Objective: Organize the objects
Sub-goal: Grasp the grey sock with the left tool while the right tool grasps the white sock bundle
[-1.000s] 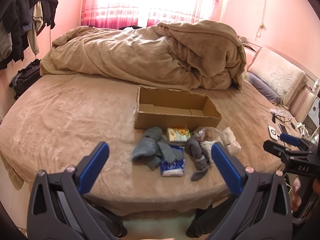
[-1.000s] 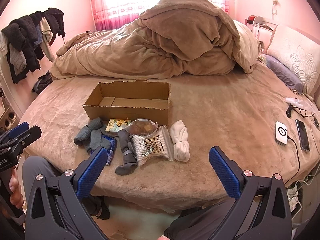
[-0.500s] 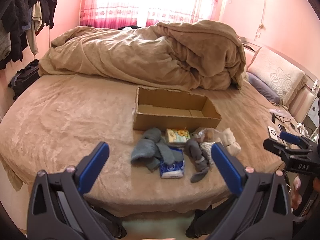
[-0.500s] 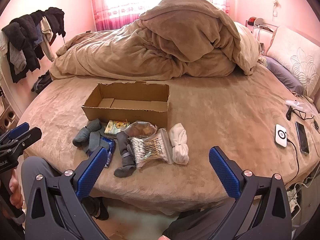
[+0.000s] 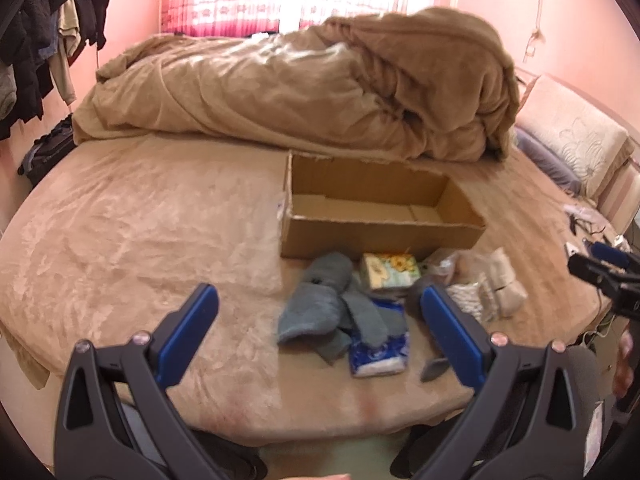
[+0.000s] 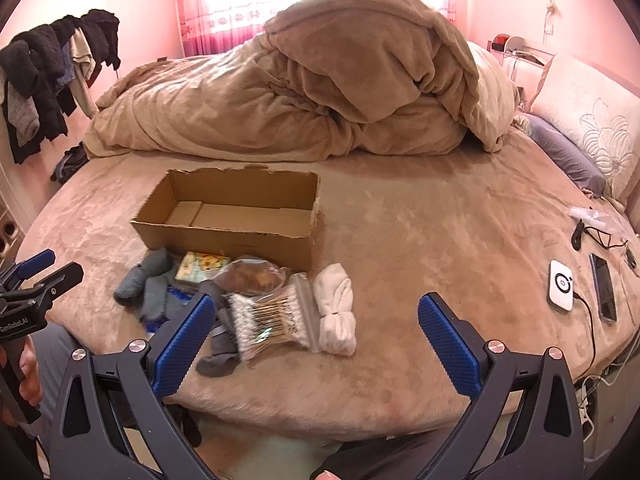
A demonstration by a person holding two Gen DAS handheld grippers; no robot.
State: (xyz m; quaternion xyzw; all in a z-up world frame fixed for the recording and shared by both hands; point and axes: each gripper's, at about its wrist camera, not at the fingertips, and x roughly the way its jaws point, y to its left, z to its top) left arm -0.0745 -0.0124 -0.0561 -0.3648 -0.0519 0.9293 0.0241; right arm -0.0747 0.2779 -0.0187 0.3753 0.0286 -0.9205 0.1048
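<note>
Both jaws are spread wide and nothing is gripped: the left hand-held gripper (image 5: 318, 322) and the right hand-held gripper (image 6: 316, 320) are held above the bed's (image 6: 440, 240) near edge. An open cardboard box (image 6: 224, 236) is seen further in on the bed. Along its near side, grey socks (image 5: 332, 316), a tissue pack (image 5: 380, 356), cotton swabs (image 6: 272, 320) and white socks (image 6: 336, 308) are bunched together.
</note>
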